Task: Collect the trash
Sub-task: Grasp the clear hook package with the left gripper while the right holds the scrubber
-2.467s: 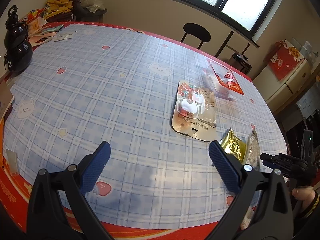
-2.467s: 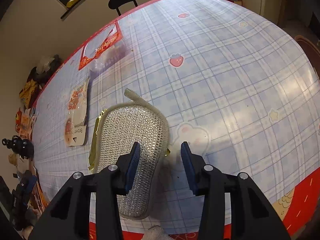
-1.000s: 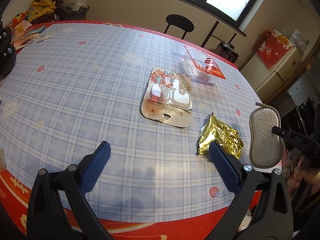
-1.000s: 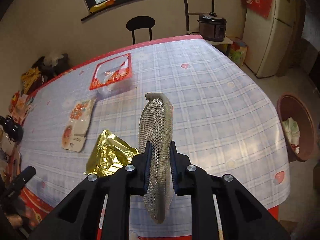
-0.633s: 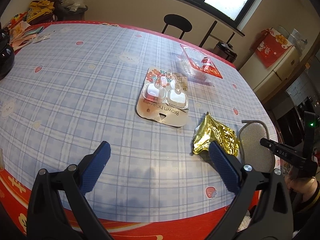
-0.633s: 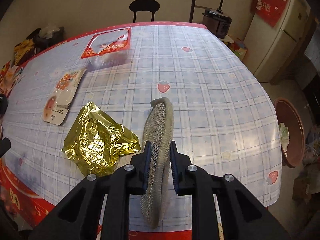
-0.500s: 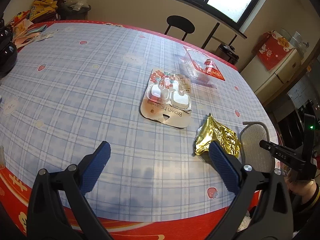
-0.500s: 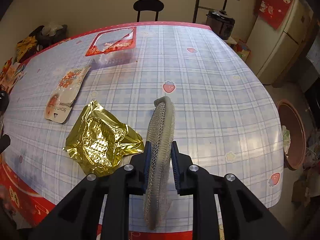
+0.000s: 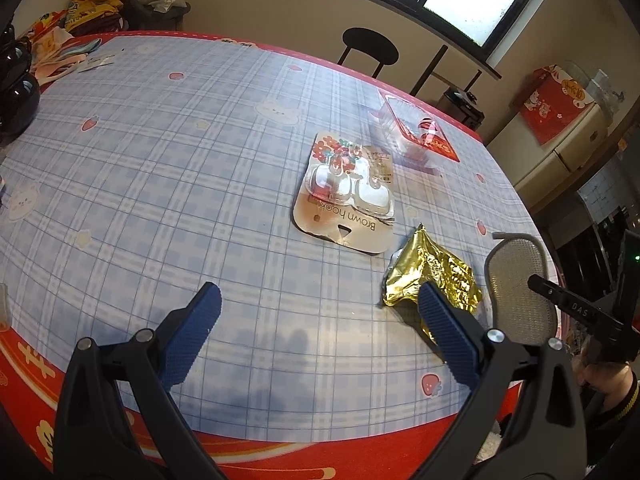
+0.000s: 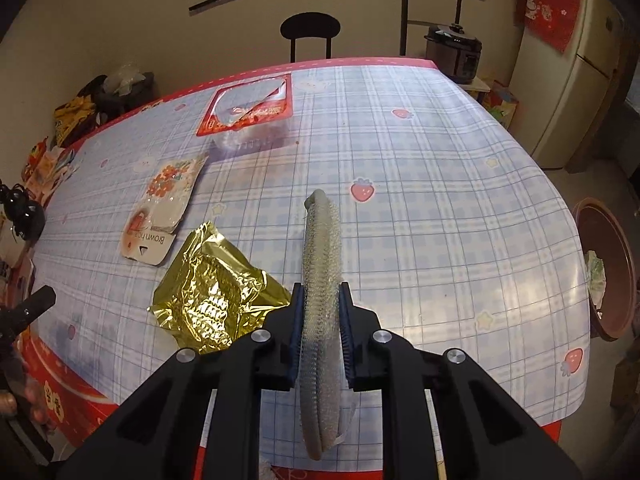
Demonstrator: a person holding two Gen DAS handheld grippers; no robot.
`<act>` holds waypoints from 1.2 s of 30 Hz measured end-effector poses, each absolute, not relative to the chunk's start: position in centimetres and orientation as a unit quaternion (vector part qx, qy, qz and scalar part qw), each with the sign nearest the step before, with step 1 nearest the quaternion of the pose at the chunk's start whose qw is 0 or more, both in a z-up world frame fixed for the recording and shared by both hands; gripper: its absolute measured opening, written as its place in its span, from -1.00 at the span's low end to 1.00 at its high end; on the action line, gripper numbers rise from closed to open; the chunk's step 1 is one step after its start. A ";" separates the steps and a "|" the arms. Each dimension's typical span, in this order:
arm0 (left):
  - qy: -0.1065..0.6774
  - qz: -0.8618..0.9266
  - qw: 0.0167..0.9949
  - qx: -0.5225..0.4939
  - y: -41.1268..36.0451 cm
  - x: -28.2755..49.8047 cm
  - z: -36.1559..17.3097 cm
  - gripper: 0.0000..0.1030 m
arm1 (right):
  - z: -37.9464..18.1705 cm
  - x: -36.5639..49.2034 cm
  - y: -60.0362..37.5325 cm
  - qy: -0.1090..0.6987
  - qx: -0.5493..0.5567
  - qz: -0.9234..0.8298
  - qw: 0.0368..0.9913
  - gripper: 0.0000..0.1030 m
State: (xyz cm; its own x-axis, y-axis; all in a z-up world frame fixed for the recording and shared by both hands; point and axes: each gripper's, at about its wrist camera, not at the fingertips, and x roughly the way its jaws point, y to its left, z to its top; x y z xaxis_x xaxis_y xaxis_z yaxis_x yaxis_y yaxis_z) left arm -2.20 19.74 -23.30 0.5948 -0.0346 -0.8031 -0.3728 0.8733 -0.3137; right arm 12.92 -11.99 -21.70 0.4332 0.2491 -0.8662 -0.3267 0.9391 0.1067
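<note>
My right gripper [image 10: 321, 308] is shut on a silver mesh scrubbing pad [image 10: 321, 248] and holds it on edge above the table's near side; the pad also shows in the left wrist view [image 9: 518, 284]. A crumpled gold foil wrapper [image 10: 212, 288] lies on the cloth just left of it, also in the left wrist view [image 9: 432, 276]. A "Brown hook" blister card [image 9: 348, 196] lies beyond the foil. A clear plastic tray with a red label [image 10: 250, 114] sits farther back. My left gripper [image 9: 316, 312] is open and empty above the table's near edge.
A brown trash bin [image 10: 608, 276] with some trash in it stands on the floor right of the table. A black teapot [image 9: 16, 96] and bags sit at the table's far left. A black stool [image 10: 310, 30] stands behind the table.
My right gripper closed on the mesh pad and lifted it off the table, turning it on edge and uncovering the gold foil. My left gripper stayed open and shifted slightly.
</note>
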 end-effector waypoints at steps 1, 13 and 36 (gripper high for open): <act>0.439 0.100 0.863 -0.228 20.0 -2.0 -23.3 0.88 | -21.8 13.0 -12.3 0.504 -0.035 0.169 0.846 -0.66; 0.400 0.071 0.892 -0.199 22.8 6.6 -22.4 0.47 | -22.6 13.7 -14.1 0.517 -0.019 0.149 0.843 -0.66; 0.477 0.033 0.863 -0.160 22.6 17.1 -30.6 -0.06 | -22.7 16.1 -14.6 0.528 -0.035 0.110 0.841 -0.66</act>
State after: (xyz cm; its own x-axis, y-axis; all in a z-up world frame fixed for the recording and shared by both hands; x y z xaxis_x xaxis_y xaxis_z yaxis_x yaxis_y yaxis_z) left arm 17.09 22.64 -30.64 0.5422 -0.0959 -0.8348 -0.2102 0.9464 -0.2452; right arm 16.05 -14.55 -22.71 0.4179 0.1474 -0.8964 -0.2218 0.9734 0.0567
